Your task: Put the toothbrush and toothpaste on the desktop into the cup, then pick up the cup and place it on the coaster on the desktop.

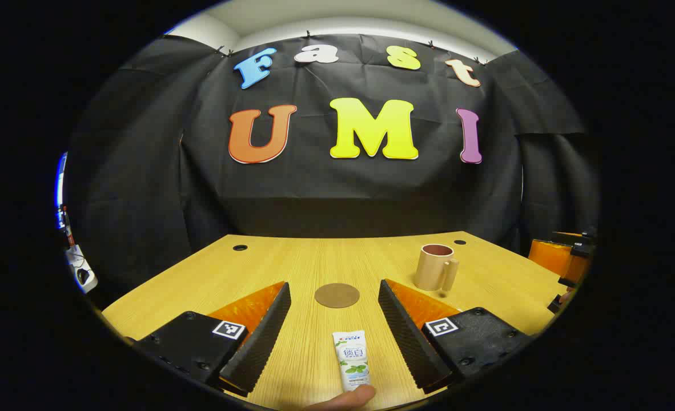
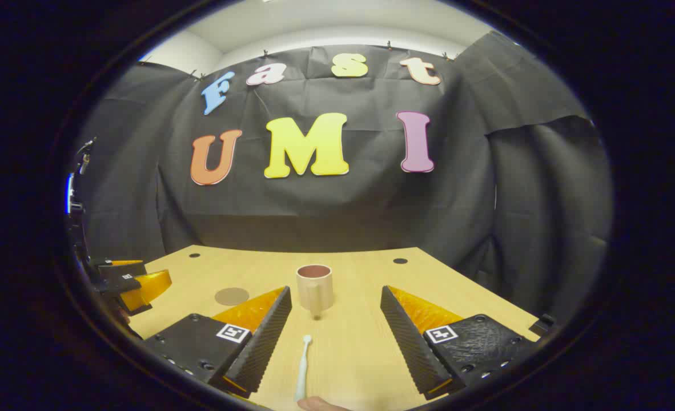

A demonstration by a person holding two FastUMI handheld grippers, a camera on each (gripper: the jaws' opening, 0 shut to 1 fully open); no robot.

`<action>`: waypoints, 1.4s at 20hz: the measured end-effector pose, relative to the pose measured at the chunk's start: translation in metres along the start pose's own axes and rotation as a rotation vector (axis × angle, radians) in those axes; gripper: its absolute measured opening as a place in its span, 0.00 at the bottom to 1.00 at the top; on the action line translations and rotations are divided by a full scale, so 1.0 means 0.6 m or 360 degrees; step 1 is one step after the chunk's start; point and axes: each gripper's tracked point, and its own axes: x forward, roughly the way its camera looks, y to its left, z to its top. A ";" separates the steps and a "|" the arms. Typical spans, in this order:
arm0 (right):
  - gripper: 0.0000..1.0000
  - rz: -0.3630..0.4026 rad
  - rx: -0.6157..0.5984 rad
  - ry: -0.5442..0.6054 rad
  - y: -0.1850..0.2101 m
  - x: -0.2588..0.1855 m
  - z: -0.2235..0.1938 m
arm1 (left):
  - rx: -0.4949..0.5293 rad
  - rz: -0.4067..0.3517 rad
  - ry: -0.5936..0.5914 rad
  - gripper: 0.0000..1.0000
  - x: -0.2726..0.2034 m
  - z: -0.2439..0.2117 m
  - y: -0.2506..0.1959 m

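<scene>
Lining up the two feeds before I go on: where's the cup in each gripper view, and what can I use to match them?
Left gripper view: the cup stands right of centre, beyond the left gripper's right finger.
Right gripper view: the cup stands at centre, ahead of the right gripper, beyond the toothbrush.
Shared landmark: the round coaster, left of the cup in both.

Your toothpaste [image 1: 353,359]: near end hidden behind fingertip [image 1: 353,396]. Your toothbrush [image 2: 302,368]: handle end cut off at bottom edge, bristles too small to tell.
</scene>
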 end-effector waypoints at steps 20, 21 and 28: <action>0.94 0.0079 0.0004 0.0111 0.005 0.009 -0.041 | 0.0000 0.0030 -0.0030 0.98 -0.004 -0.003 0.000; 0.94 0.0063 -0.0020 0.0130 0.004 0.014 -0.047 | -0.0001 0.0033 -0.0029 0.98 -0.003 -0.005 0.001; 0.96 0.0172 -0.0006 0.0461 0.045 0.057 -0.161 | 0.0003 0.0035 0.0008 0.99 -0.014 -0.037 0.005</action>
